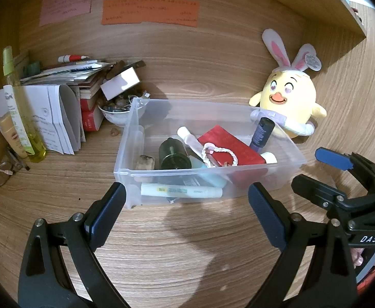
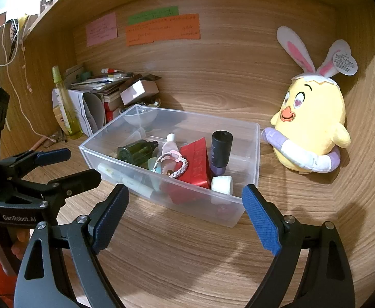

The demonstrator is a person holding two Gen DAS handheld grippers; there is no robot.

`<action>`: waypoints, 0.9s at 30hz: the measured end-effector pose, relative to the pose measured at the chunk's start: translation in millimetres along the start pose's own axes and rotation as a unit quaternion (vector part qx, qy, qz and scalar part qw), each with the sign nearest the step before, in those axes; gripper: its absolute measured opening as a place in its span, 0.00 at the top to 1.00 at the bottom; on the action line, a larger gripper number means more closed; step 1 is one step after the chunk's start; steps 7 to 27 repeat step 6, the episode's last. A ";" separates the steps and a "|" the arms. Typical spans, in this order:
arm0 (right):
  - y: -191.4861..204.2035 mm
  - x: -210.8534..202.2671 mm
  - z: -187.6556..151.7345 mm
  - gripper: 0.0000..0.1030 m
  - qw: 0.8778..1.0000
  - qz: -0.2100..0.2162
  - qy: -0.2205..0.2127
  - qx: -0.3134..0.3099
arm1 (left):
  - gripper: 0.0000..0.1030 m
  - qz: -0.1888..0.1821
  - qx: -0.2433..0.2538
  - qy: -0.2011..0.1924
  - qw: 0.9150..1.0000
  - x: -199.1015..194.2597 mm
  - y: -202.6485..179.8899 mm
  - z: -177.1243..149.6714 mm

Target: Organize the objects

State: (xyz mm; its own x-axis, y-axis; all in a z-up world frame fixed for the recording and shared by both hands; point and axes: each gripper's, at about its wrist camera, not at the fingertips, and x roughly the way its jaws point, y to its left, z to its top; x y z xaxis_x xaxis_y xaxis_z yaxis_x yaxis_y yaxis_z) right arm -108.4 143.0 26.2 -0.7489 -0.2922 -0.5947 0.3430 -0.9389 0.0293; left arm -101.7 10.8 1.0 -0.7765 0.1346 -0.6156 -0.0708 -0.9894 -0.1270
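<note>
A clear plastic bin (image 1: 141, 151) sits on a wood-grain desk (image 1: 174, 243), near the middle and a little back from the near edge. Inside it lie a dark green bottle (image 1: 173, 155), a red packet (image 1: 229, 145) with a braided loop bracelet (image 1: 219, 154) resting on top, a dark purple tube (image 1: 261, 133) leaning upright at the right end, a white-capped pale tube (image 1: 187, 134), and a long white tube (image 1: 181, 191) along the near wall.

The left gripper (image 1: 186, 211) is over the desk's near edge, in front of the bin, its jaws spread wide with nothing between them. The right gripper (image 2: 184, 210) is beside it, also spread wide and empty, aimed at the bin's near right corner. Neither touches the bin.

A yellow chick plush (image 2: 313, 125) with rabbit ears stands at the desk's back right, just beside the bin. At the back left corner are a stack of books and papers (image 1: 66, 97), a white bowl (image 1: 118, 115) of small items, and a tall yellow-green spray bottle (image 1: 20, 102). Pink, green and orange notes (image 1: 150, 12) are stuck on the back panel.
</note>
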 end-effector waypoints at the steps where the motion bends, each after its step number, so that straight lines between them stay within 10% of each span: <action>1: 0.0 0.2 0.0 0.14 1.000 0.000 0.000 0.000 | 0.06 -0.001 0.000 0.000 1.000 0.3 0.9 0.2; 27: 0.1 4.4 1.1 0.14 1.000 0.001 0.005 0.001 | 0.06 -0.002 0.000 0.000 1.000 -0.2 1.5 0.5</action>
